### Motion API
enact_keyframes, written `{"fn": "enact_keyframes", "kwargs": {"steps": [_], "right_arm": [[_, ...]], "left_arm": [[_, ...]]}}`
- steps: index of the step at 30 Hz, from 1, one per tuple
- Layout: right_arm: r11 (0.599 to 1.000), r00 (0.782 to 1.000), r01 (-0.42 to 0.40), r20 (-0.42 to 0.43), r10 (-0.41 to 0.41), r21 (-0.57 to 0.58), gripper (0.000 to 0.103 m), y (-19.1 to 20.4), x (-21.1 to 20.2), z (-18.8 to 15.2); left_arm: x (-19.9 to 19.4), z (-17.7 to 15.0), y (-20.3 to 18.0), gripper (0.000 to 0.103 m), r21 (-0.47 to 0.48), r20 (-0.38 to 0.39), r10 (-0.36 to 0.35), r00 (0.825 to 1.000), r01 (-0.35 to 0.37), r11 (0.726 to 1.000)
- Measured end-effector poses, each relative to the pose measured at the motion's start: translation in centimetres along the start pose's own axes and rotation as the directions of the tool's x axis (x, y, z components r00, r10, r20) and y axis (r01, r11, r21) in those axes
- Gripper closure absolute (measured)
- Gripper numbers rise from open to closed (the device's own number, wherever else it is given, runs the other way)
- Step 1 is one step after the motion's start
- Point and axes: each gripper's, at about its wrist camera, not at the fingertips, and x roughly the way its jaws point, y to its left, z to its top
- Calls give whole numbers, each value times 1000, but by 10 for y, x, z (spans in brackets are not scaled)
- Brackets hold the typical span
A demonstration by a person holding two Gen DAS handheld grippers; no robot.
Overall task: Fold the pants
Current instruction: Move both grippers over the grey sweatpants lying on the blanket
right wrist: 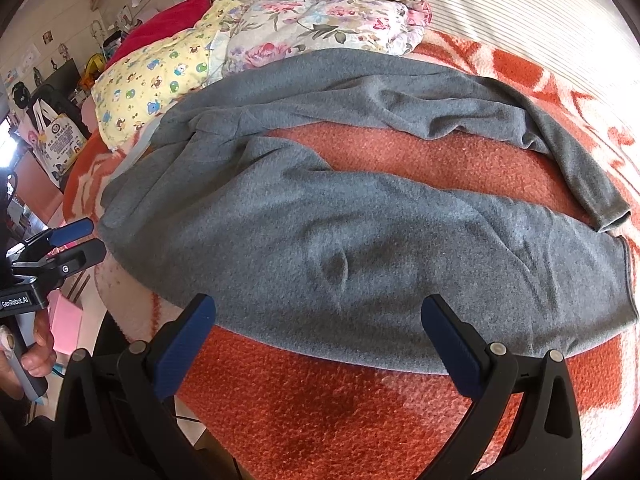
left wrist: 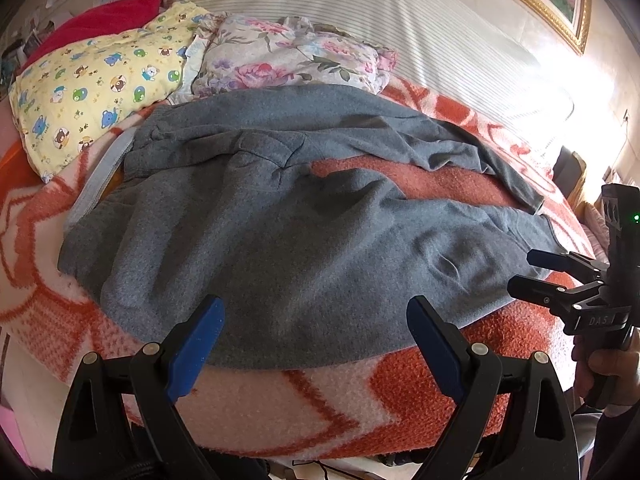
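Grey fleece pants (left wrist: 280,232) lie spread flat on an orange-and-white blanket (left wrist: 304,404), waistband at the left, the two legs running right with a gap between them. They also show in the right wrist view (right wrist: 360,248). My left gripper (left wrist: 316,312) is open and empty, hovering over the near edge of the near leg close to the waist. My right gripper (right wrist: 318,312) is open and empty over the near leg's lower part. Each gripper shows in the other's view, the right one (left wrist: 524,270) by the leg hem and the left one (right wrist: 88,238) by the waist.
A yellow cartoon-print pillow (left wrist: 100,92), a floral quilt (left wrist: 288,56) and a red cloth (left wrist: 104,16) lie behind the pants. A striped sheet (left wrist: 400,12) covers the far side. The bed edge is just below the grippers. Room clutter stands at the left (right wrist: 52,136).
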Motion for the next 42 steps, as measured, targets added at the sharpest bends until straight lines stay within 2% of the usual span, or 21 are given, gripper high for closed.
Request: {"fn": "enact_keyframes", "kwargs": {"steps": [14,26,34,42], "right_arm": [[998,1000,22,14,-22,62,0,-20,-9,-7],[985,997,73,24,-77,153,0,-58,-23,-20],[973,995,81,36,-90,215,0,-81,-30,-28],[970,996,77,31,-87,229,0,-86,-26,-30]], "left_arm": [[8,2,-12,10,28,-20,-29,999,29,999],[20,8,-35,10,69,-45,-74,996,77,995],[26,10,-44,10,88,-59,-88,994,93,992],[33,12,-47,10,97,-76,-98,992,105,990]]}}
